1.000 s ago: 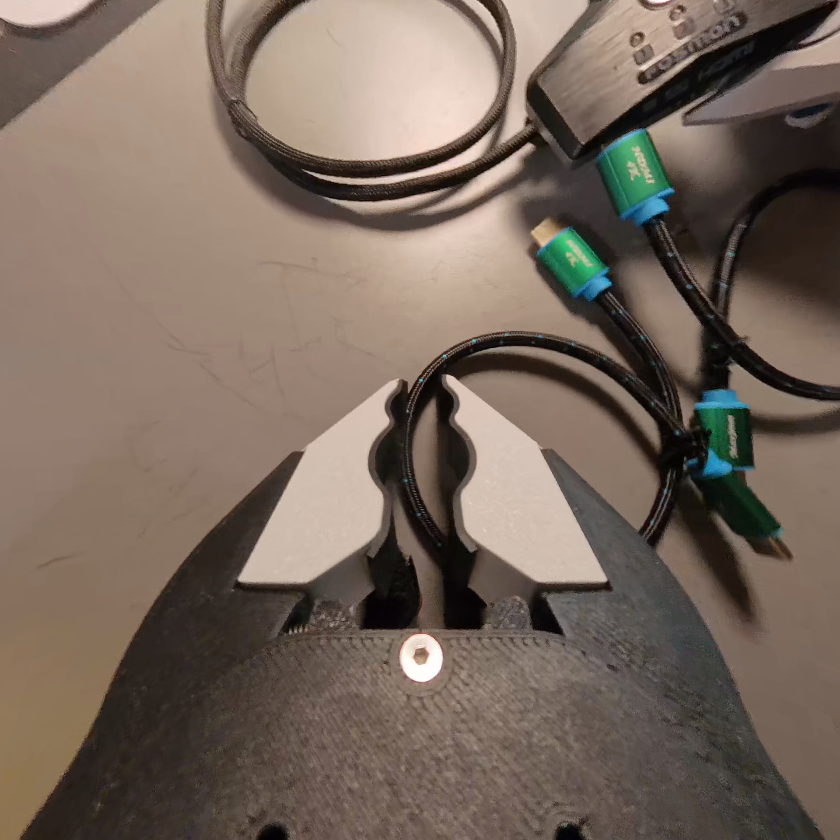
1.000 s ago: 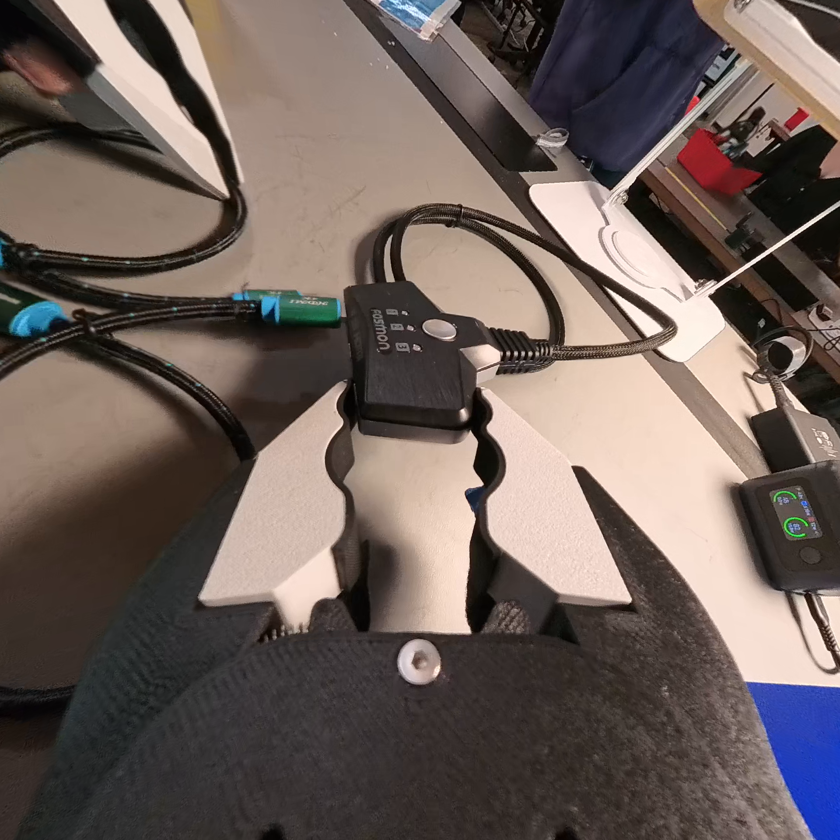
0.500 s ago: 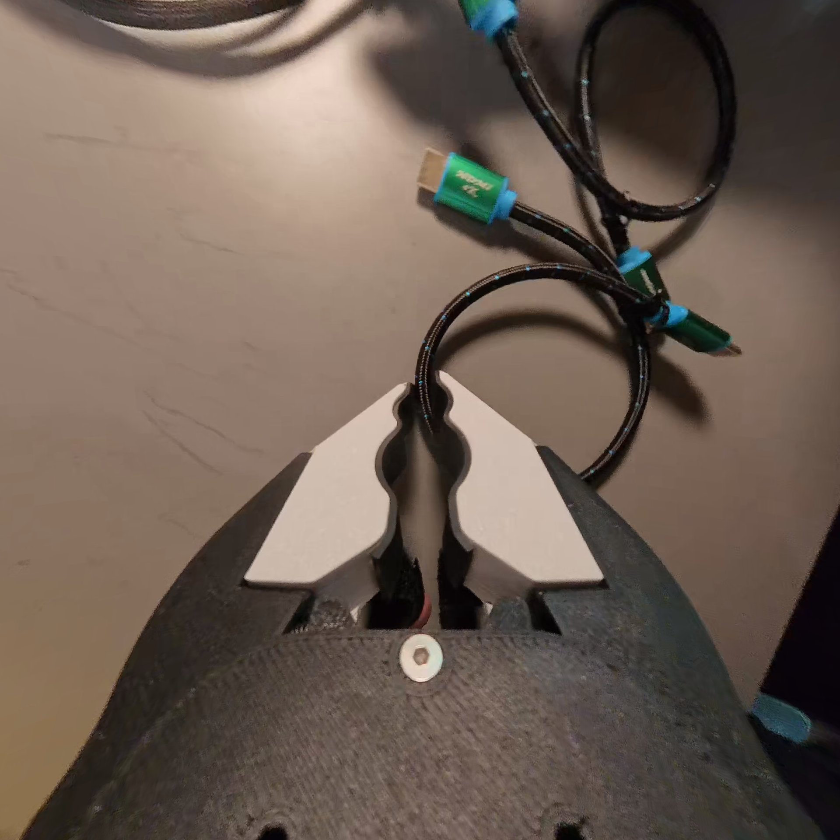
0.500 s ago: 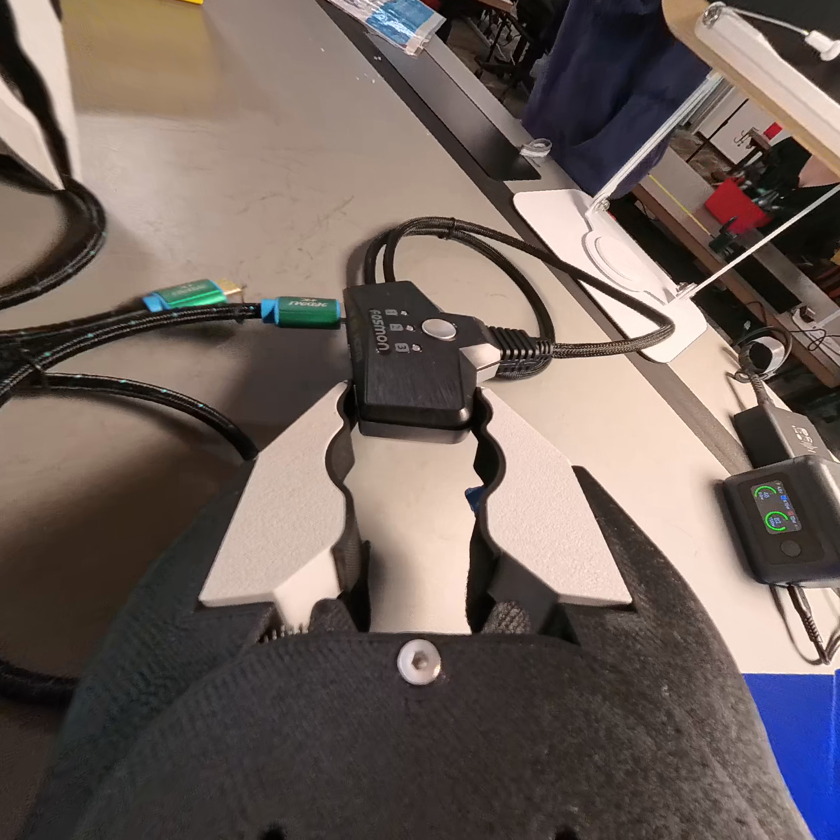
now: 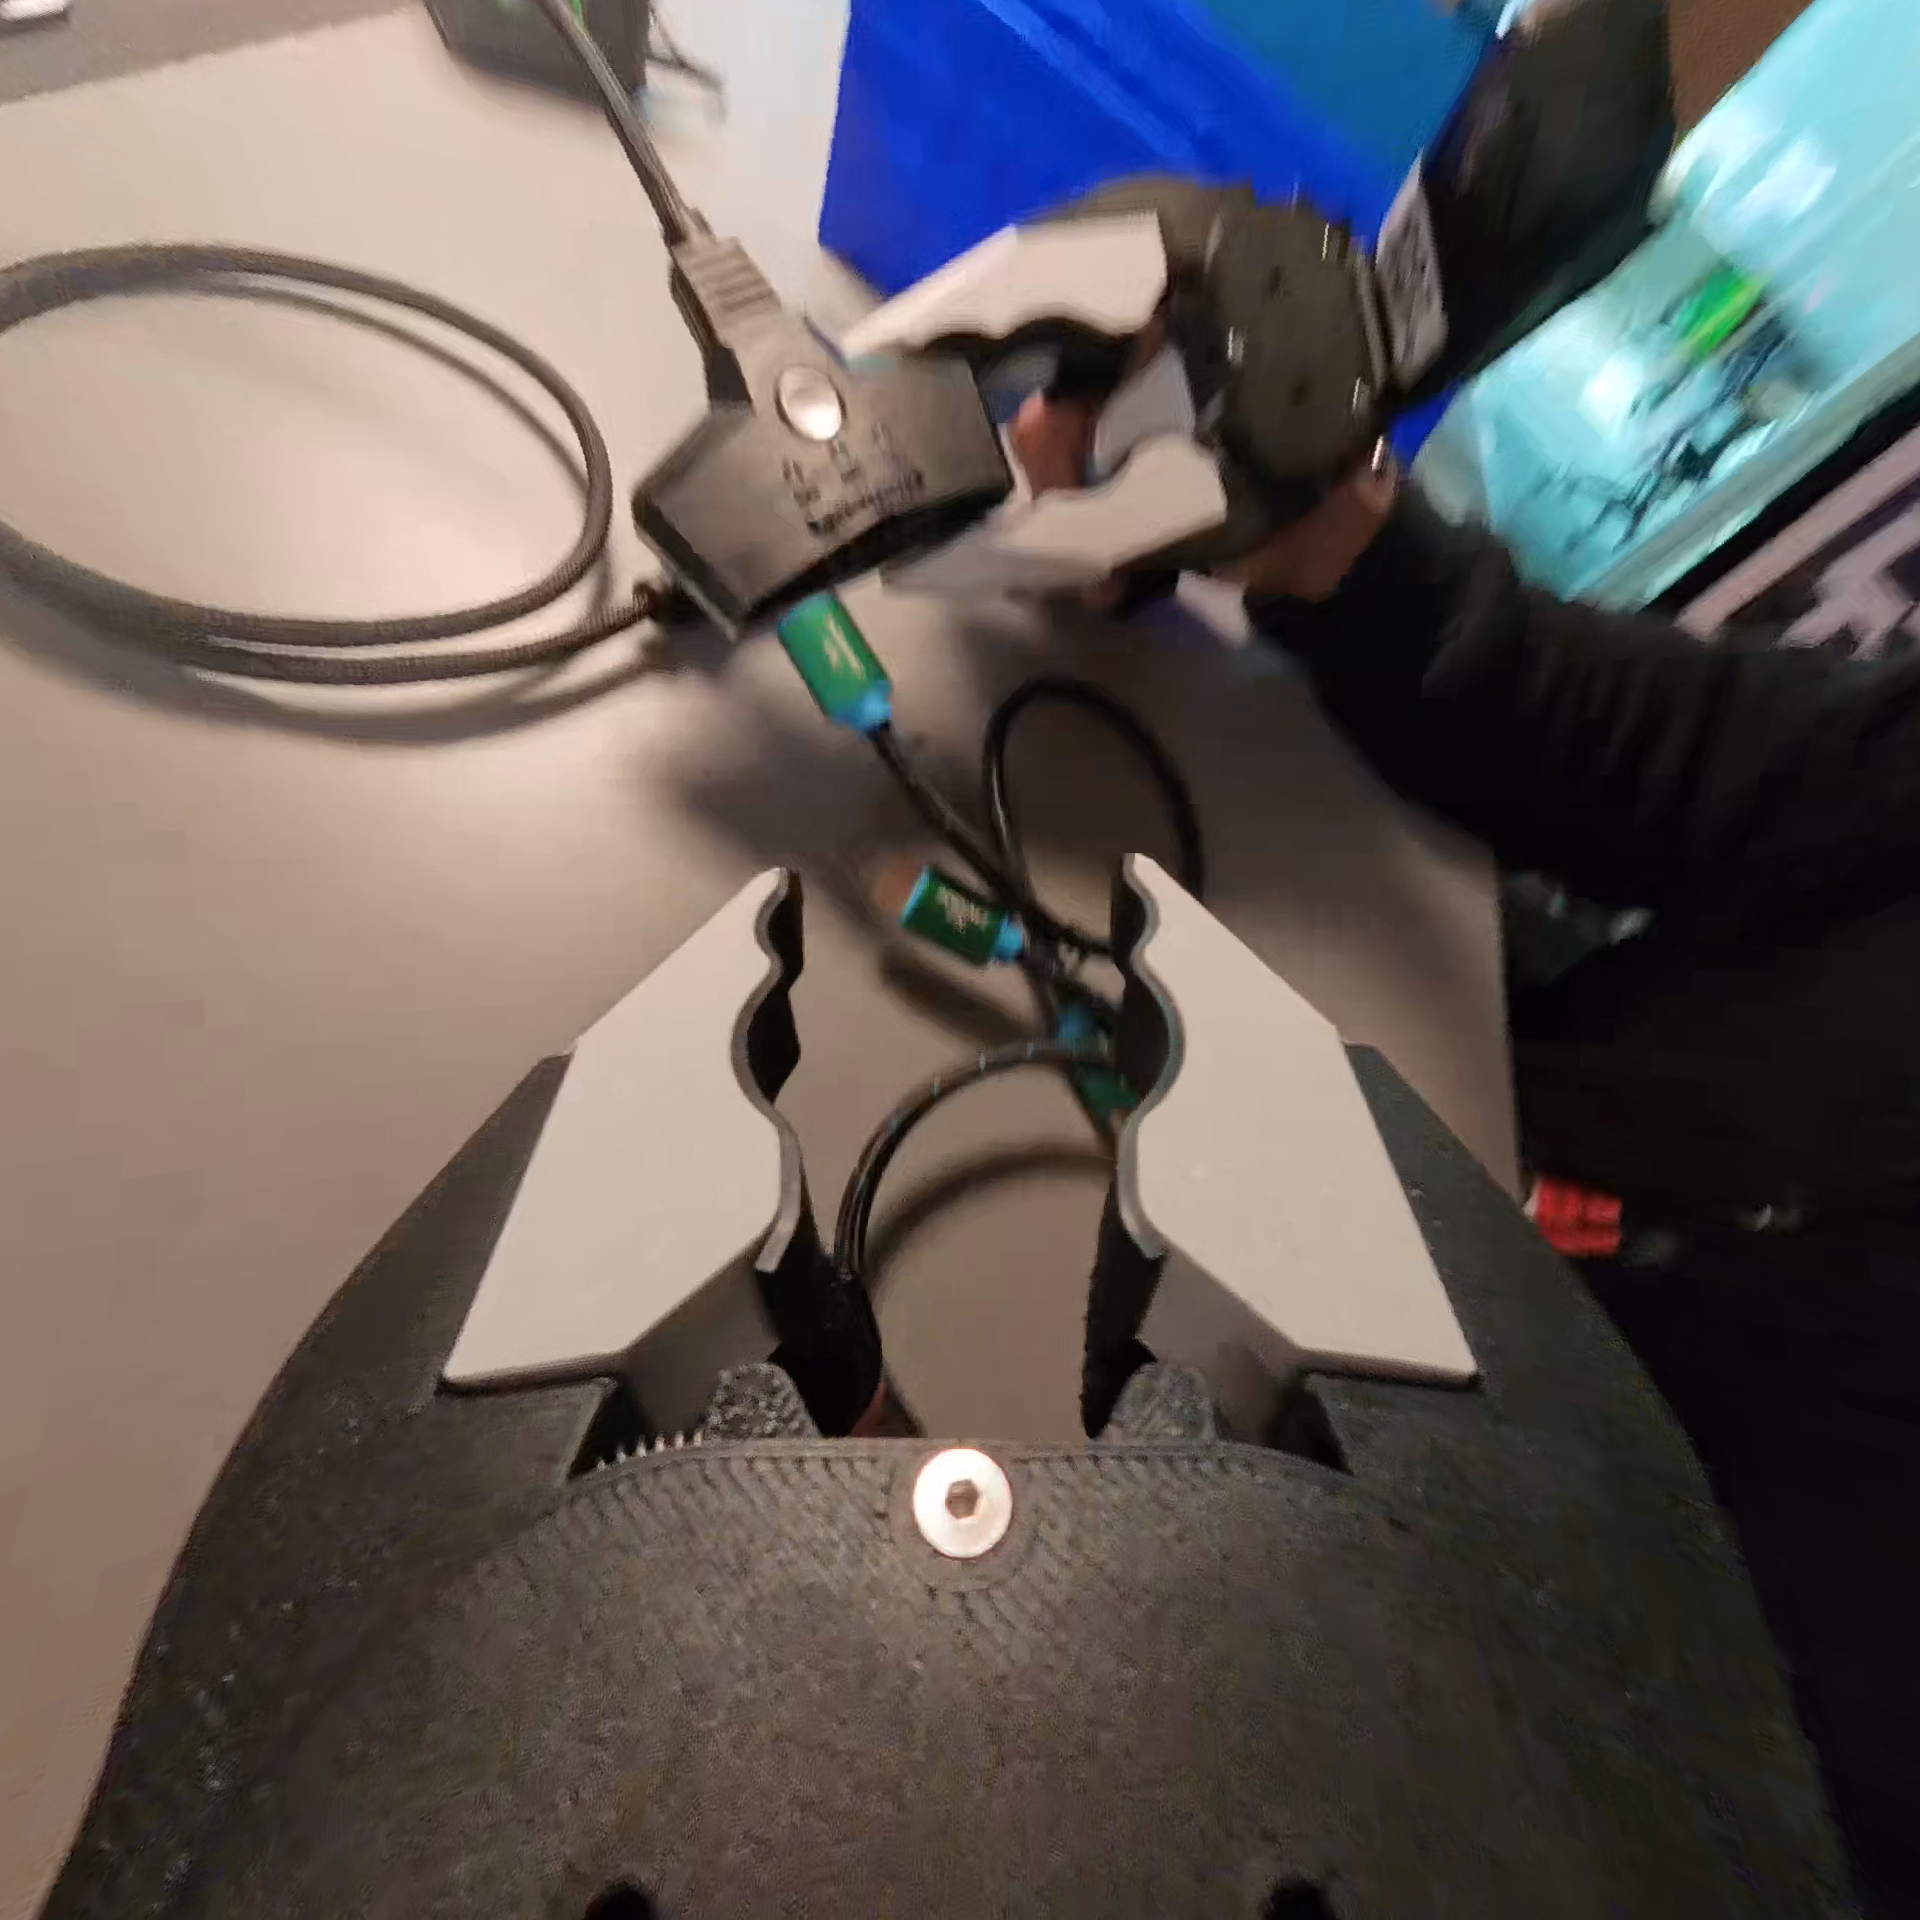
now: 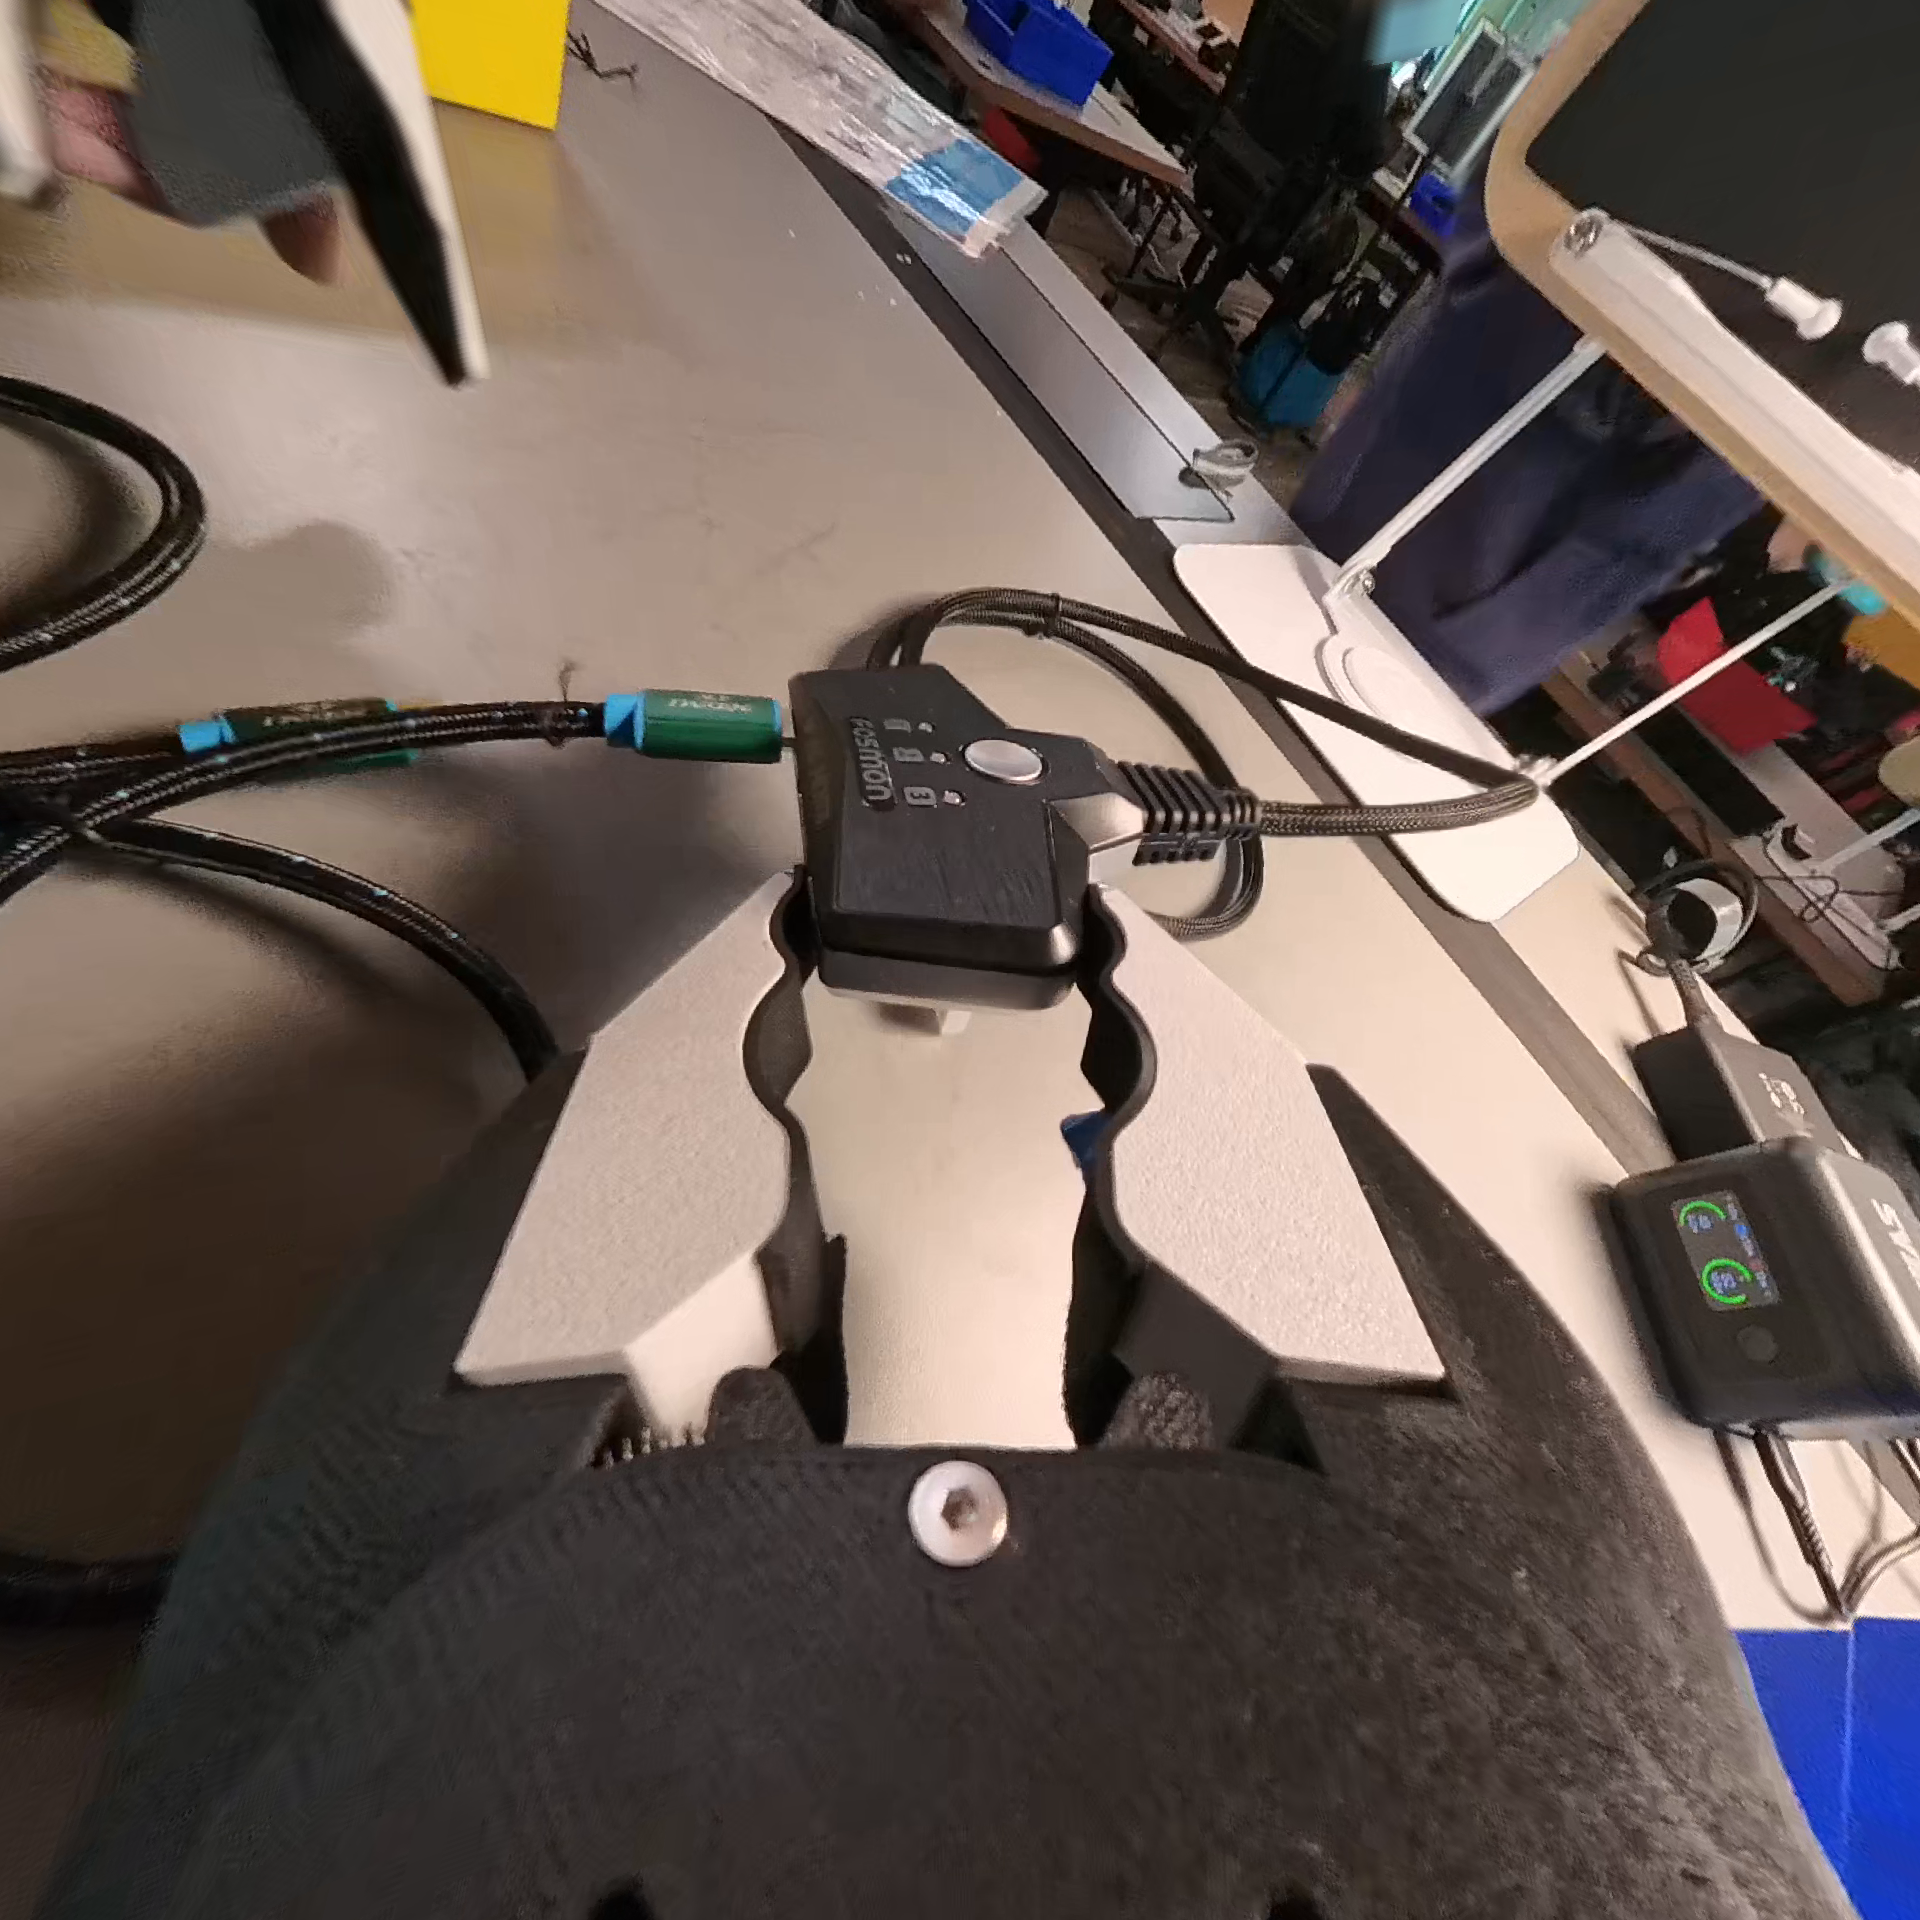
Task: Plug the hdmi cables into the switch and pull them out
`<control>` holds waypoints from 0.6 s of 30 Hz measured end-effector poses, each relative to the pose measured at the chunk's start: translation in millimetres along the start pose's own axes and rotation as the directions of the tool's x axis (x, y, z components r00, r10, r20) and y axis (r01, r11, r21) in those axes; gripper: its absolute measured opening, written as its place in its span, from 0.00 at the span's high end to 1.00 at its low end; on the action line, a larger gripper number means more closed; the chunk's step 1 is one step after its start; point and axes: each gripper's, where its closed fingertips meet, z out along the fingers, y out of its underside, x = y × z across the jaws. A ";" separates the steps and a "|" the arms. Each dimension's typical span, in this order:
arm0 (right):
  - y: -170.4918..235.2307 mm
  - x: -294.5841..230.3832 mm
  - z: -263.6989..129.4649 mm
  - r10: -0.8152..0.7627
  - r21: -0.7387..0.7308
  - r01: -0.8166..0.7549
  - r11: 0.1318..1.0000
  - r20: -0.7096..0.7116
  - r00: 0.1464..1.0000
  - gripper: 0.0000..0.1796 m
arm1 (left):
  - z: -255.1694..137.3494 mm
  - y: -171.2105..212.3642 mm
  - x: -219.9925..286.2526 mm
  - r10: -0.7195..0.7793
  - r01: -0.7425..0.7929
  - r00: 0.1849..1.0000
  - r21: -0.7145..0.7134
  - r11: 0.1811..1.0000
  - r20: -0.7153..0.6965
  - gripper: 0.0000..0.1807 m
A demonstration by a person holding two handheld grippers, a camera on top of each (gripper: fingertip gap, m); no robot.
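The black HDMI switch [image 6: 935,831] lies on the grey table, and my right gripper [image 6: 945,899] is shut on its near end. One green plug [image 6: 707,724] sits in a port on the switch's left side. A second green plug [image 6: 291,722] lies loose to the left. In the left wrist view my left gripper [image 5: 956,878] is open and empty above a loop of braided cable [image 5: 935,1101]. A loose green plug [image 5: 951,920] lies just past its fingertips. Farther off there are the switch [image 5: 831,488], the plugged-in plug [image 5: 831,655] and the right gripper [image 5: 1049,457].
The switch's own black braided cable [image 5: 312,468] coils on the table to the left. A person's black sleeve [image 5: 1610,727] reaches in from the right. A white lamp base [image 6: 1403,707] and a dark power pack with a lit screen [image 6: 1766,1278] stand near the table's right edge.
My left gripper has opened and let go of the braided cable, and its view has swung up toward the switch. My right gripper still holds the switch, with one plug in it.
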 end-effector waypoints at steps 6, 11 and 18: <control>-39.7 -9.2 -1.6 -0.114 0.120 0.105 0.987 0.075 0.991 0.71 | 28.2 -26.6 -20.1 -0.247 0.273 0.955 0.165 0.948 -0.161 0.67; -71.3 -34.3 3.5 -0.316 0.221 0.273 0.936 0.191 0.929 0.71 | 23.1 -47.9 -10.2 -0.297 0.422 0.859 0.248 0.872 -0.416 0.72; -58.2 -2.6 14.4 -0.318 0.014 0.319 0.948 0.118 0.941 0.72 | 12.4 -67.6 -16.5 -0.265 0.422 0.884 0.414 0.807 -0.385 0.88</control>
